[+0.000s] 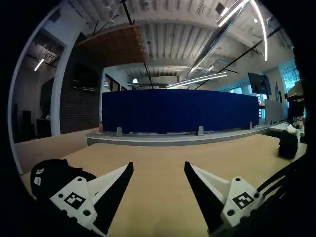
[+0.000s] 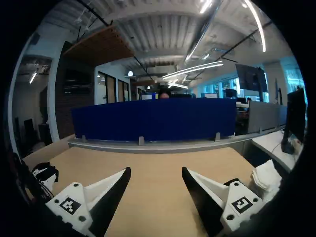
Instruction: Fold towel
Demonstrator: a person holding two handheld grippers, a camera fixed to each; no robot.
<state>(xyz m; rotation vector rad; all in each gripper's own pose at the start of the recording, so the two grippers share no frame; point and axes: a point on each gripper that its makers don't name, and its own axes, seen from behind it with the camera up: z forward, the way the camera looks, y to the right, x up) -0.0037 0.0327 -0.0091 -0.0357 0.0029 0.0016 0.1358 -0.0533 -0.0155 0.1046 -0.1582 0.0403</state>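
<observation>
Gaping left tongs (image 1: pixel 158 163), right tongs (image 2: pixel 155 169), one towel stack (image 2: pixel 266 175)

towel (image 2: pixel 267 174) | white, folded in layers | lying flat | right edge of table (image 2: pixel 158 173), right gripper view

Both views are evenly, moderately bright, lit from above and ahead of each hand-held gripper by long ceiling strip lights (image 1: pixel 197 80) that burn out into pure white streaks. In the left gripper view, windows (image 1: pixel 291 79) far off to the right add a cool, overexposed patch. The worktop (image 1: pixel 158 170) ahead of the left hand-held gripper (image 1: pixel 158 173) has a soft, diffuse sheen, and the black inner faces of the fingers (image 1: pixel 114 189) read as flat dark. Focus is crisp at centre. Fisheye distortion bows the ceiling lines and the blue partition (image 1: pixel 177 110); the edges darken and smear. Beyond the right hand-held gripper (image 2: pixel 156 177) the light is similar, and dimmer to its left.
</observation>
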